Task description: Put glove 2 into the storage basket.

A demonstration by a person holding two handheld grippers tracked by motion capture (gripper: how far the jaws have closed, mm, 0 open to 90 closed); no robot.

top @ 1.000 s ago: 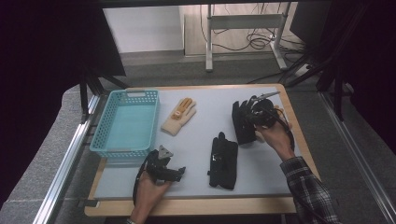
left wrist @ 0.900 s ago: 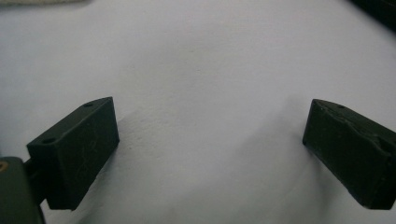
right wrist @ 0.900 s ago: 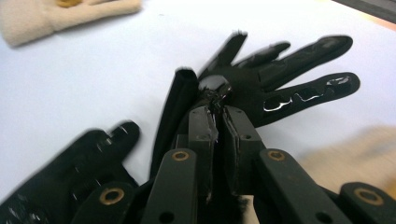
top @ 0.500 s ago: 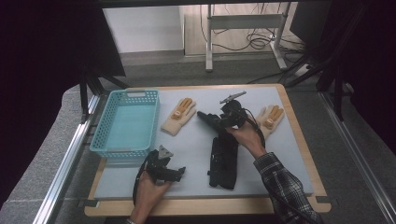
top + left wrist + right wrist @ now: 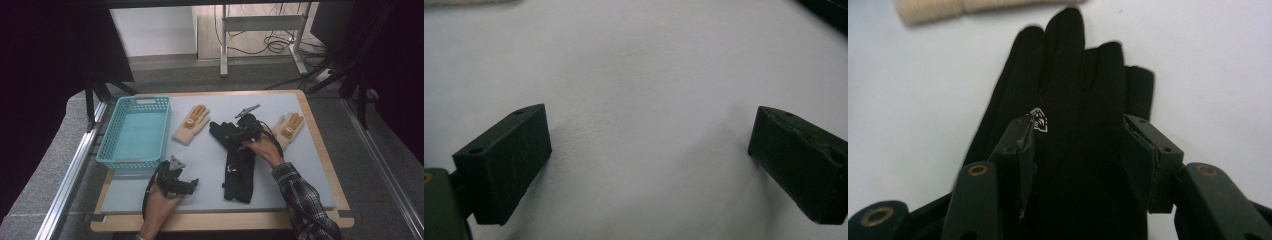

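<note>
A black glove (image 5: pixel 239 172) lies lengthwise on the pale mat (image 5: pixel 310 175), its fingers (image 5: pixel 1068 65) spread flat. My right gripper (image 5: pixel 223 133) hovers low over its far end. Its jaws (image 5: pixel 1075 135) have just been opening and now stand one on each side of the glove's palm, not pressing on it. One cream glove with orange patches (image 5: pixel 192 123) lies left of it, and its cuff (image 5: pixel 938 9) shows beyond the black fingers. A second cream glove (image 5: pixel 289 126) lies to the right. My left gripper (image 5: pixel 192 184) rests open near the front edge, over bare mat (image 5: pixel 649 145).
A light blue basket (image 5: pixel 134 156) with nothing in it stands at the left of the table. The wooden table edge (image 5: pixel 225 220) runs along the front. Metal rails flank both sides, and cables lie on the floor beyond.
My right gripper moved left and down from the right side to the black glove's far end. The right-hand cream glove, hidden under it before, now lies uncovered. My left gripper stayed still.
</note>
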